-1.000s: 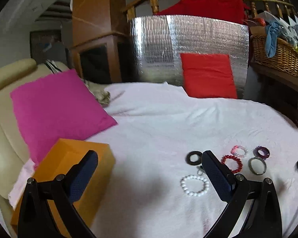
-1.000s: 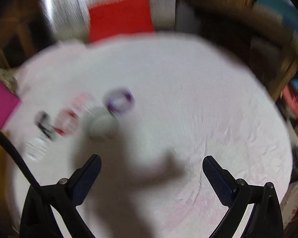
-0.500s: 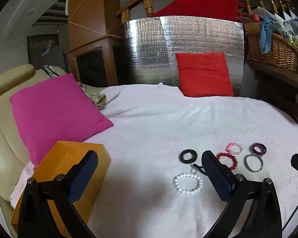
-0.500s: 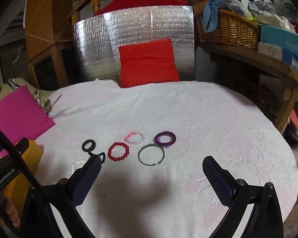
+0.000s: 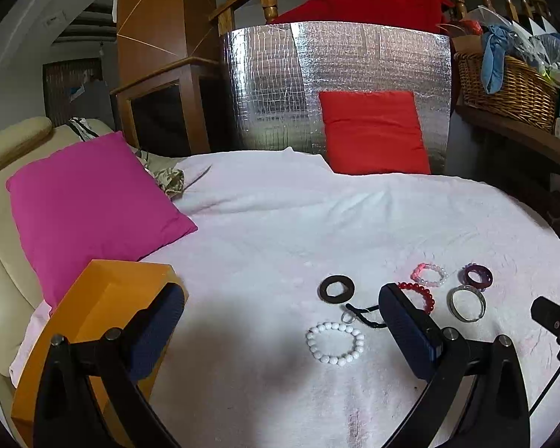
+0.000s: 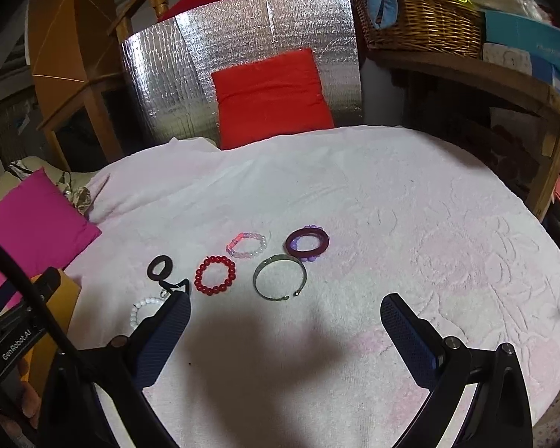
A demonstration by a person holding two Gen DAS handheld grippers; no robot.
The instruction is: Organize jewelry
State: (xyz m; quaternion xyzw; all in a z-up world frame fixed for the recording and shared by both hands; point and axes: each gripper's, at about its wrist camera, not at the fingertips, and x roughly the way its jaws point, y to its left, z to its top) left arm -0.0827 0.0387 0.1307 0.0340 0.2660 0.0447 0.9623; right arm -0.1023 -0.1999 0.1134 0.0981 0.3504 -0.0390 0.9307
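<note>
Several bracelets lie on a white cloth: a white bead bracelet [image 5: 335,342], a black ring pendant [image 5: 337,288] on a cord, a red bead bracelet [image 6: 215,274], a pink-and-clear bead bracelet [image 6: 246,245], a silver cuff [image 6: 279,277] and a purple bangle [image 6: 307,242]. An orange box [image 5: 93,321] stands at the left. My left gripper [image 5: 280,328] is open and empty, with the white bracelet between its fingers' span. My right gripper [image 6: 283,332] is open and empty, just before the silver cuff.
A pink cushion [image 5: 89,201] lies at the left on a beige sofa. A red cushion [image 5: 373,130] leans on a silver foil panel [image 5: 280,86] at the back. A wicker basket [image 6: 422,22] sits on a wooden shelf at the right.
The right wrist view went from blurred and looking down to steady, facing the bracelets. The left gripper tilted slightly upward. Both stayed open.
</note>
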